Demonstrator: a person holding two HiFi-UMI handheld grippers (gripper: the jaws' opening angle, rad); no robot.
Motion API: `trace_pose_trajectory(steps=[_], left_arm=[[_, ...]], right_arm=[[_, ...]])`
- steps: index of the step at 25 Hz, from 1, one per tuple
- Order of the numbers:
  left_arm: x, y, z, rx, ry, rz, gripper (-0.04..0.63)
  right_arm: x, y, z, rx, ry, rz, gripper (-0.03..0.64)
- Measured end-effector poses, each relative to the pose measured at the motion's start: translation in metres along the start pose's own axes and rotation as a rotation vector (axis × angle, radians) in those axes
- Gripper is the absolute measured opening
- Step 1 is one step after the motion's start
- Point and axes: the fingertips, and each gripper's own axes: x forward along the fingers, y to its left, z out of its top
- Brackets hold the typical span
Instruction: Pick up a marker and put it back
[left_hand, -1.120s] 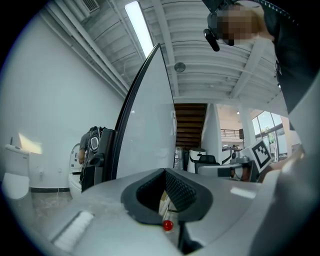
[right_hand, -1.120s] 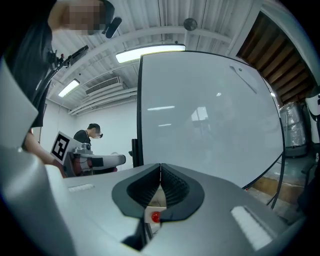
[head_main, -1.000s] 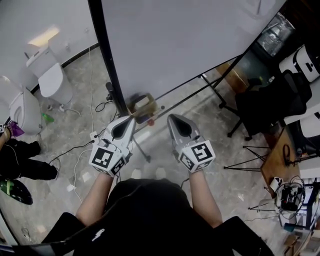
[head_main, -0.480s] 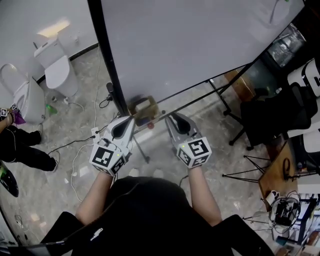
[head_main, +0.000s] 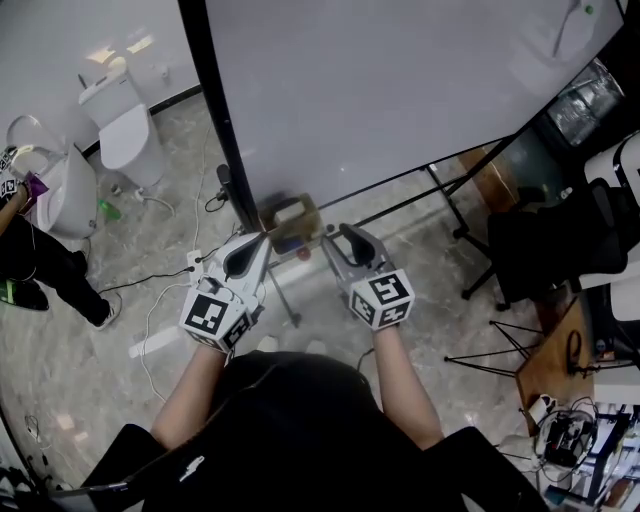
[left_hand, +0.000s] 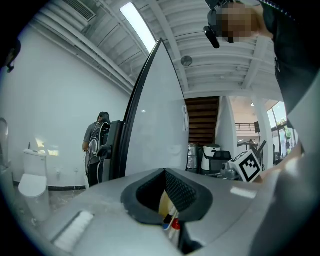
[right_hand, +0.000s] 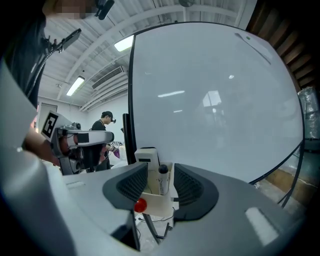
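Observation:
A small tan holder (head_main: 293, 220) hangs at the lower left corner of the whiteboard (head_main: 380, 90). In the right gripper view it holds an upright black-capped marker (right_hand: 162, 180), a red cap (right_hand: 140, 205) and a white eraser (right_hand: 147, 156). My right gripper (head_main: 338, 238) (right_hand: 160, 172) is just right of the holder. Its jaws have just been opening and stand apart on either side of the black-capped marker without pressing on it. My left gripper (head_main: 258, 243) (left_hand: 165, 171) is close on the holder's left, tips together and nothing between them. Below its tips, blue and red marker caps (left_hand: 170, 223) show.
The black frame post (head_main: 225, 130) of the whiteboard runs down beside the holder, with stand legs (head_main: 440, 195) behind. Two toilets (head_main: 125, 135) and a person (head_main: 30, 250) are at the left. Cables (head_main: 165, 290) lie on the floor. Black chairs (head_main: 560, 240) stand at the right.
My right gripper has moved forward and down to the holder and its jaws have gone from shut to wide apart. The left gripper has stayed where it was.

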Motion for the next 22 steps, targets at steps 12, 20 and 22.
trace_pose_trajectory(steps=[12,20,22], left_arm=[[-0.004,0.004,-0.001,0.014,-0.001,0.019,0.002],[-0.004,0.008,0.005,-0.012,-0.011,0.039,0.002],[-0.004,0.01,0.005,-0.006,-0.01,0.037,0.002]], right_arm=[[0.017,-0.001,-0.014,0.022,0.025,0.032,0.17],[0.023,-0.004,-0.02,0.022,0.046,0.031,0.098],[0.024,-0.004,-0.02,0.026,0.043,0.034,0.098]])
